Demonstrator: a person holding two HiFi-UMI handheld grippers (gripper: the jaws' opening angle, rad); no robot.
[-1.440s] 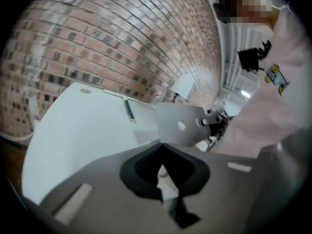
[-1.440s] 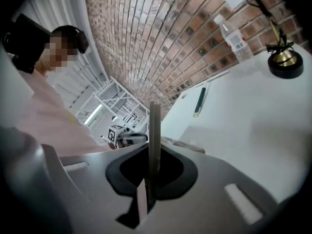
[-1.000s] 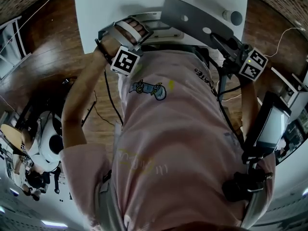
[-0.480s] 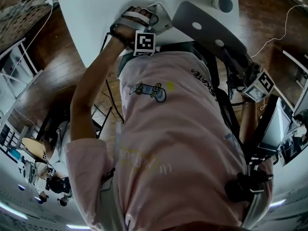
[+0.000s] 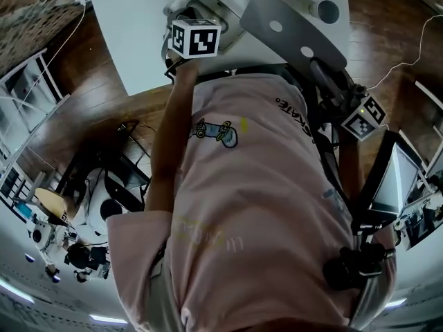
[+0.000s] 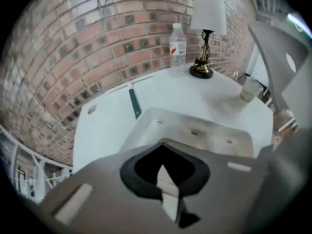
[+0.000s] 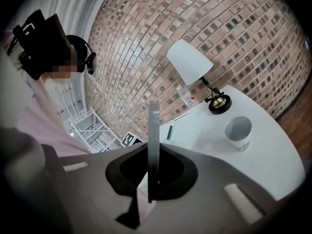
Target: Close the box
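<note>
We clamp the jaws of our right gripper [image 7: 152, 179] on the free edge of the thin, seemingly stiff and light lid [image 5: 291, 30], raised at three o'clock of the white box [image 6: 195, 130] at twelve o'clock on the worktop [image 5: 131, 19], while our left gripper [image 6: 168, 189] hovers above, jaws together, empty.

The left gripper [image 6: 168, 179], jaws together and empty, hangs over the near edge of the open white box [image 6: 195, 130] on the white table [image 6: 97, 130]. Farther off lies a green pen [image 6: 134, 104]. A water bottle [image 6: 178, 45] and a lamp [image 6: 207, 28] stand by the brick wall, with a cup [image 6: 248, 89] to the right. The grey lid [image 6: 285, 57] stands raised at the right.
</note>
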